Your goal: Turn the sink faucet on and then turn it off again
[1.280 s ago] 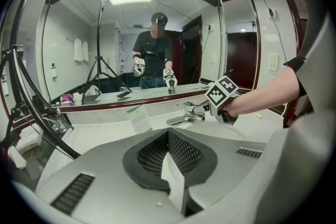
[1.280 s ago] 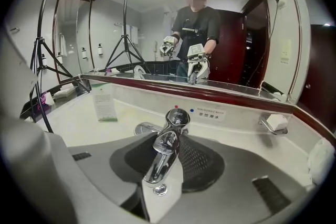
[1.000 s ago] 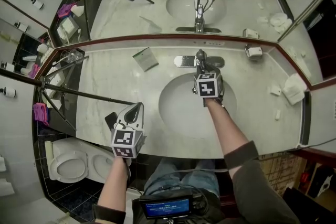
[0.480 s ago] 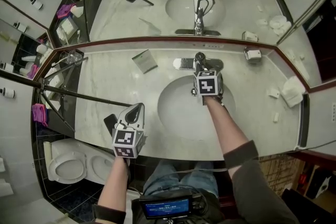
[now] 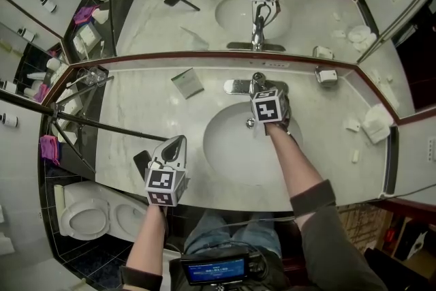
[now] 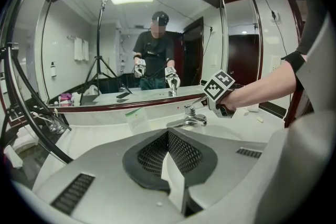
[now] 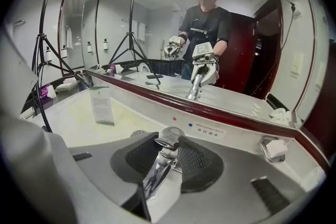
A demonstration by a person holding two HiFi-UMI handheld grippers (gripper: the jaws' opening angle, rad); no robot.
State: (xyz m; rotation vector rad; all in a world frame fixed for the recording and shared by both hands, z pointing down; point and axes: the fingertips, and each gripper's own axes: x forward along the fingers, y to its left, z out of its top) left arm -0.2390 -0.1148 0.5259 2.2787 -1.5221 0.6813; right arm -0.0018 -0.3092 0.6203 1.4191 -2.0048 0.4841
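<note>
1. My right tongs (image 5: 259,88) gripped the faucet (image 7: 169,137) behind the sink (image 5: 228,146), having just closed a little more.
2. My left tongs (image 5: 175,144) were shut near the bench's (image 5: 136,112) front edge.

Marble counter (image 5: 143,99): faucet (image 5: 237,86) top centre, card (image 5: 187,82) left of it. Soap dish (image 5: 328,75) upper right, cloth (image 5: 376,125) far right.
</note>
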